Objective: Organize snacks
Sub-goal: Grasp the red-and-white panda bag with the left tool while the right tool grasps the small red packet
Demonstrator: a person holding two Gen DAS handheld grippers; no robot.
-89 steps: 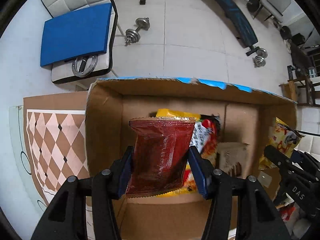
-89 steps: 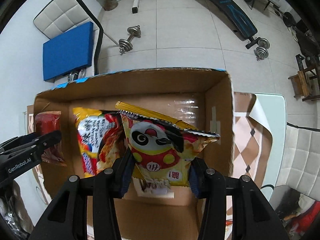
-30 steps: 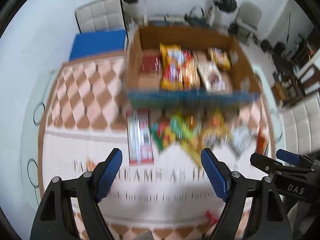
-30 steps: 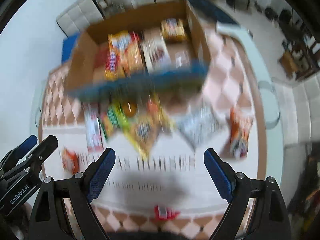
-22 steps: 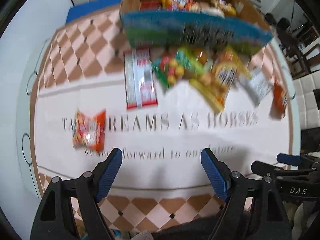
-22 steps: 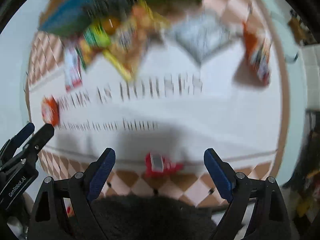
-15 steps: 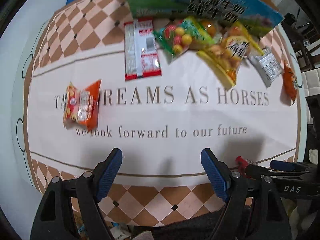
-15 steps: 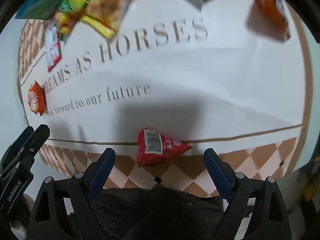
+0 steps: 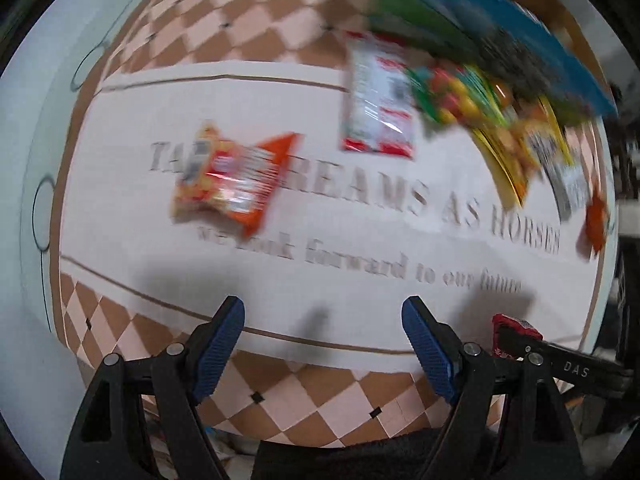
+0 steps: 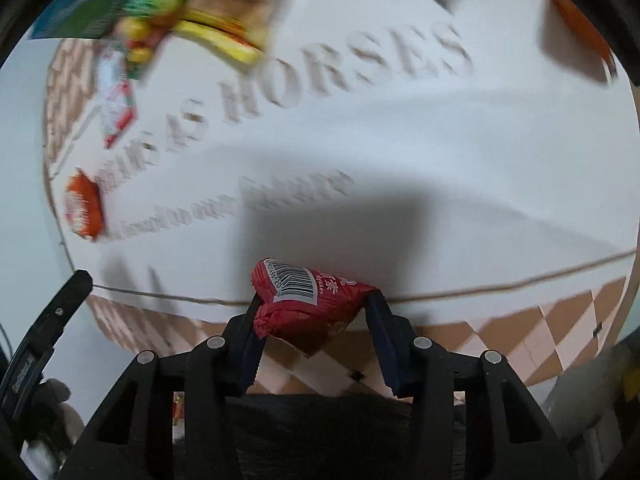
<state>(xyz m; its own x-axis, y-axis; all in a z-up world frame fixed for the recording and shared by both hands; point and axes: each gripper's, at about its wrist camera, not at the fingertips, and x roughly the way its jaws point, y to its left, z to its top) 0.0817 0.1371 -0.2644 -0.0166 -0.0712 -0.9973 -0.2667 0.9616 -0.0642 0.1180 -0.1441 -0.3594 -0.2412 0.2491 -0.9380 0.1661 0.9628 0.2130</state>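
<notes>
My right gripper [image 10: 314, 306] is shut on a small red snack packet [image 10: 308, 300] with a barcode, at the near edge of the table. The same packet [image 9: 514, 326] shows beside the right gripper in the left wrist view. My left gripper [image 9: 322, 322] is open and empty above the near table edge. An orange snack bag [image 9: 236, 178] lies ahead and to its left. A red and white packet [image 9: 378, 110], a green candy bag [image 9: 452, 92] and a yellow bag [image 9: 516, 148] lie in front of the blue-sided cardboard box [image 9: 500, 32].
The tablecloth [image 9: 360, 240] is white with printed words and a brown checked border. A silver packet [image 9: 570, 184] and a small orange packet [image 9: 596, 220] lie at the far right. The view is blurred by motion.
Both grippers let go of their snacks in the box and pulled back to the near table edge. The right gripper has closed on the small red packet. The left gripper turned left.
</notes>
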